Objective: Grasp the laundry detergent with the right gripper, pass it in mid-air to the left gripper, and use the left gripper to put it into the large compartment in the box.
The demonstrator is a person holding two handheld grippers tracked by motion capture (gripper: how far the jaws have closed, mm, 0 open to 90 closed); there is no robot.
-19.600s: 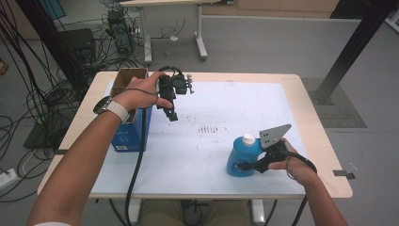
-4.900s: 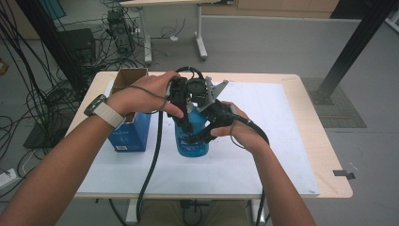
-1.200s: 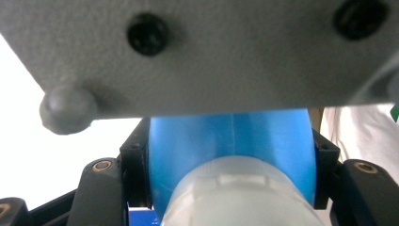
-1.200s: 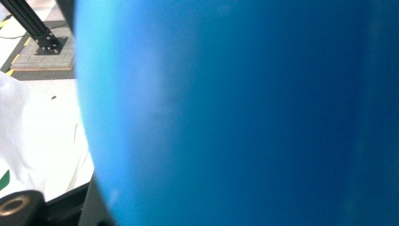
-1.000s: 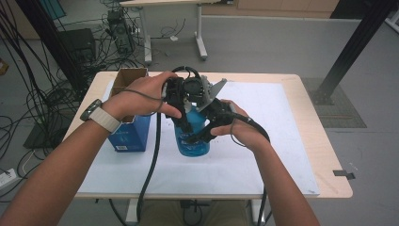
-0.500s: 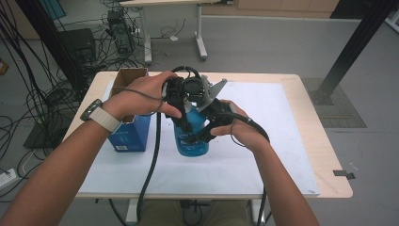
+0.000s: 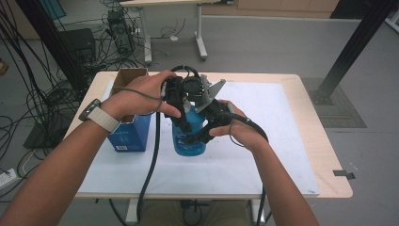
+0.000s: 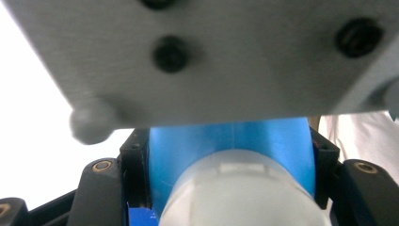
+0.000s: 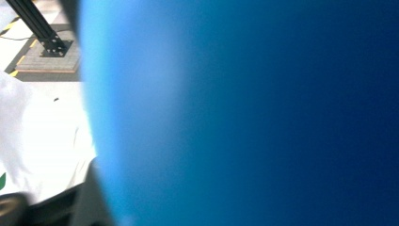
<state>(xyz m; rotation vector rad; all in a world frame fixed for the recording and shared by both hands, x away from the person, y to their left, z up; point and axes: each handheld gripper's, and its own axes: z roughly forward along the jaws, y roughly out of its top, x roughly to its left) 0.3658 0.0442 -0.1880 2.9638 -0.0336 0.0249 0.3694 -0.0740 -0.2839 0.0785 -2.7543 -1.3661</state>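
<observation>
The blue bottle [image 7: 188, 139] stands upright on the white sheet [image 7: 263, 155] near the middle of the counter [image 7: 324, 141], just right of the blue box [image 7: 129, 136]. The left gripper [image 7: 181, 96] is clamped on the bottle's upper part, its jaws pressing both sides below the pale cap [image 8: 244, 193]. The right gripper [image 7: 200, 136] sits against the bottle's body; its jaws have just been opening, with the bottle between them. Whether its pads press cannot be told.
</observation>
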